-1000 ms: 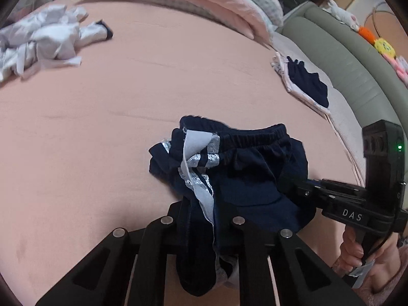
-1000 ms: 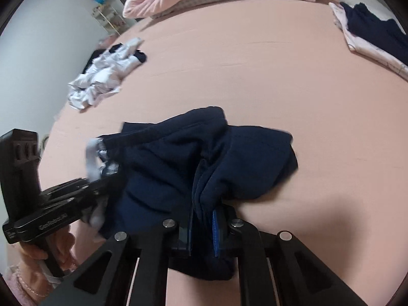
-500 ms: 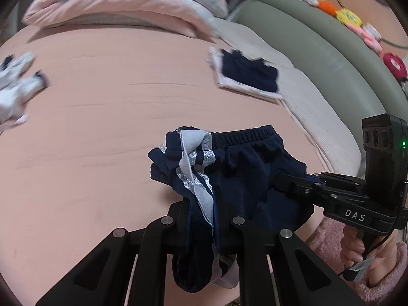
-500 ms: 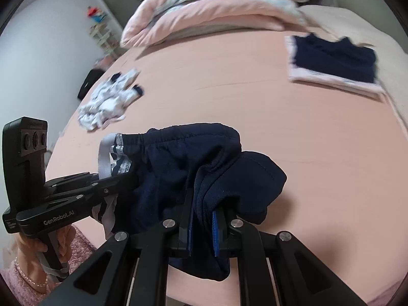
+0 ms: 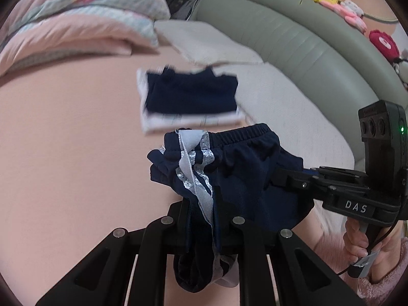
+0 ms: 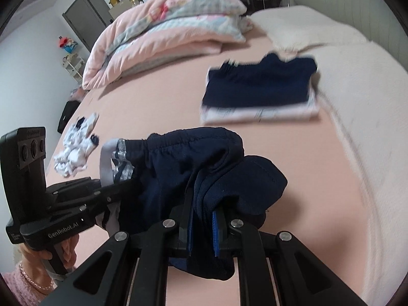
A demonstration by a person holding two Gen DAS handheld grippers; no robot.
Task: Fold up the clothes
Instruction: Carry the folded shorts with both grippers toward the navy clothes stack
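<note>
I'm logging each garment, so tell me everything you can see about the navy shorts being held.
The navy shorts look like soft knit, with a gathered elastic waistband and a white-and-silver side stripe. They are bunched up, clamped at the striped side by the left gripper and at the other side by the right gripper, above the pink bed.

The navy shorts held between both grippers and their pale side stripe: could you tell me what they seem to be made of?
Navy shorts: soft matte knit, probably cotton jersey, since it drapes limply and gathers at the elastic waistband. Side stripe: pale woven tape edged with shiny silver, probably metallic trim.
</note>
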